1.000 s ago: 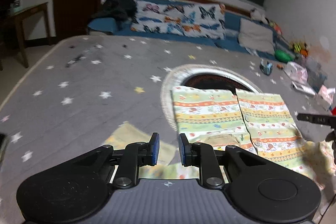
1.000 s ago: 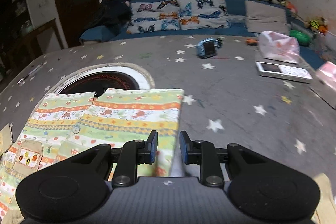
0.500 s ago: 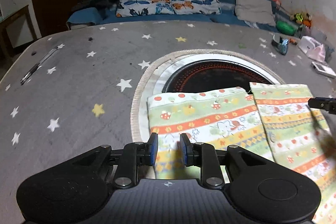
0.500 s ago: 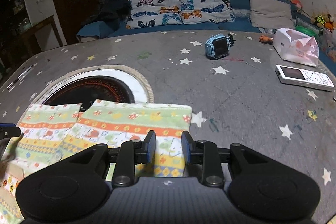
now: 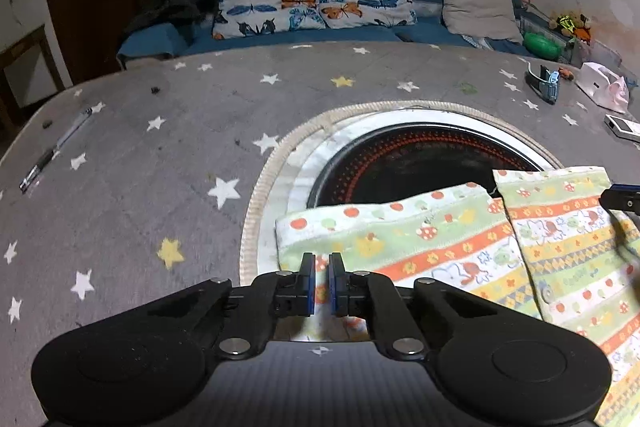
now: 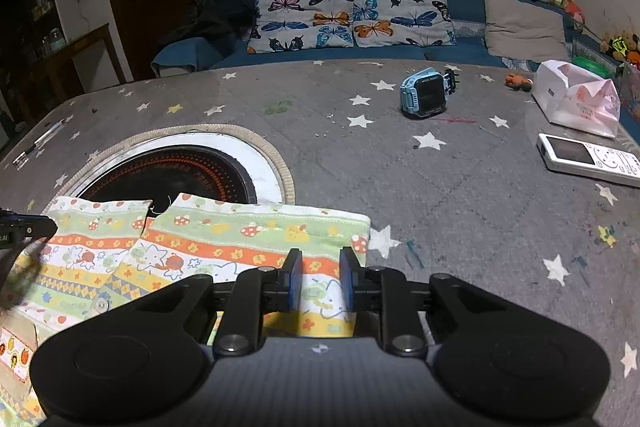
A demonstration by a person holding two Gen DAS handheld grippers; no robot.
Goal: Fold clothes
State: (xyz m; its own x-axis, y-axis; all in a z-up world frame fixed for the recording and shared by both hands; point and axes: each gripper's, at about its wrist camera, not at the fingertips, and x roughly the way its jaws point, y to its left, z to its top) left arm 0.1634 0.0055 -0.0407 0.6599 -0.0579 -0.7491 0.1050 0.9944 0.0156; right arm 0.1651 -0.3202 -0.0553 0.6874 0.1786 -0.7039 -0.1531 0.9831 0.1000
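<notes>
striped garment (both jaws closing)

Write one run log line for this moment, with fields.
stage: gripping hems | garment: striped trousers flat | left gripper: closing on left hem | right gripper: closing, right hem between jaws
</notes>
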